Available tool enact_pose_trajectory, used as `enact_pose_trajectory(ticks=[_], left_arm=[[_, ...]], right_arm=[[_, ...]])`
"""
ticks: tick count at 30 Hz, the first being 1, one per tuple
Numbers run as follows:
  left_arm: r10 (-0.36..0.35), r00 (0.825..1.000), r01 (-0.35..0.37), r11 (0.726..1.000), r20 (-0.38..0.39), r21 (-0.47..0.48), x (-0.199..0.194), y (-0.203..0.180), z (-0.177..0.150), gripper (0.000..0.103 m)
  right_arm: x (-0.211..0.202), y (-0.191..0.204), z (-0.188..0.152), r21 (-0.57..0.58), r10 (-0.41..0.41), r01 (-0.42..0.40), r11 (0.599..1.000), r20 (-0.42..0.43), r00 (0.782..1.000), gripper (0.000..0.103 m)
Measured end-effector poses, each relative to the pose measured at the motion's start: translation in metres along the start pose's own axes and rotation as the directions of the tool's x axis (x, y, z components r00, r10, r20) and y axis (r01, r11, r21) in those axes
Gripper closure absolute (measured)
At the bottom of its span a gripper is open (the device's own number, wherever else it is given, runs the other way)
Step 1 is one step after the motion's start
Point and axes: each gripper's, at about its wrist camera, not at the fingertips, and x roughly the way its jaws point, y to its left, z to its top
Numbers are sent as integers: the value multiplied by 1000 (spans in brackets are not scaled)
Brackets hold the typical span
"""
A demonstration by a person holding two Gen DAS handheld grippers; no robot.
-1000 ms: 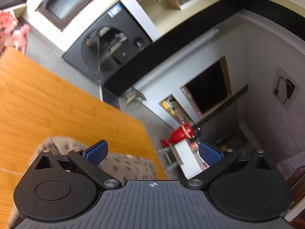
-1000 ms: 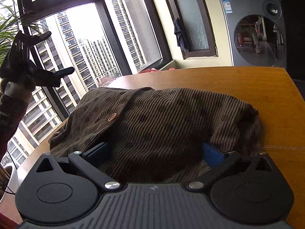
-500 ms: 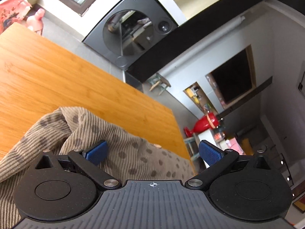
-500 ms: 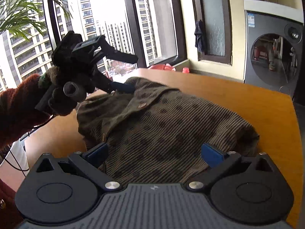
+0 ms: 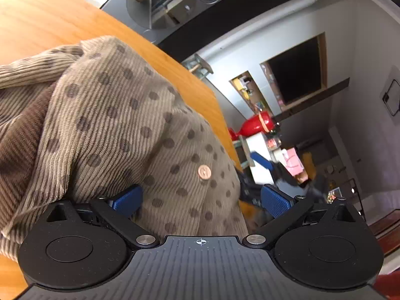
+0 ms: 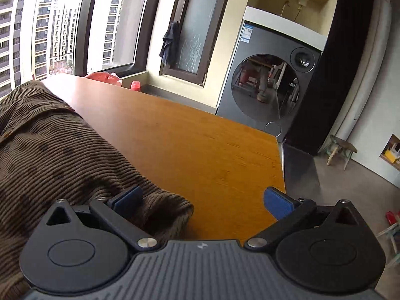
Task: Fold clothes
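the brown ribbed corduroy garment with dark dots (image 5: 112, 115) lies heaped on the orange wooden tabletop (image 6: 200, 150), near its corner. the left hand-held gripper (image 5: 200, 200) is spread wide, the cloth bulging between its blue pads beside a round copper button (image 5: 204, 171). the right hand-held gripper (image 6: 202, 200) is also wide, its left pad against the garment's rolled edge, its right pad over bare wood.

Grey washing machine (image 6: 270, 95), wooden stool (image 6: 340, 150), perhaps red vase (image 5: 255, 123).
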Motion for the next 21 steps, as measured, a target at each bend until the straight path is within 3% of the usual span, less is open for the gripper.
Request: enact_pose_trajectory(ticks=[2, 5, 8, 9, 11, 14, 16, 17, 18, 21], left_arm=[[12, 1000, -12, 1000, 25, 1, 9, 7, 23, 0], [60, 994, -60, 998, 95, -4, 18, 12, 58, 0], [175, 964, -180, 984, 201, 4, 19, 7, 82, 0], [173, 961, -179, 984, 214, 7, 17, 4, 86, 0], [47, 976, -54, 998, 211, 32, 8, -8, 86, 0], [-147, 979, 130, 984, 145, 118, 3, -32, 67, 0], [-147, 987, 134, 977, 67, 164, 21, -49, 44, 0], [-111, 994, 106, 980, 21, 168, 31, -52, 33, 0], [-72, 997, 75, 983, -22, 169, 40, -52, 21, 0], [-7, 998, 20, 973, -57, 230, 50, -47, -11, 0]], right_arm=[[-14, 3, -6, -26, 10, -10, 1000, -8, 1000, 0], [-35, 10, -16, -34, 95, -97, 995, -44, 994, 0], [-54, 22, -26, -39, 199, -204, 978, -102, 975, 0], [-60, 21, -24, -37, 220, -223, 974, -83, 972, 0], [-73, 18, -17, -32, 257, -258, 966, -33, 966, 0], [-84, 7, -4, 16, 294, -295, 955, 55, 954, 0], [-79, -11, 9, 120, 287, -303, 945, 133, 949, 0], [-69, -16, 13, 161, 261, -283, 946, 143, 955, 0], [-57, -16, 15, 175, 247, -267, 947, 131, 960, 0], [-42, -10, 10, 175, 248, -260, 950, 83, 965, 0]])
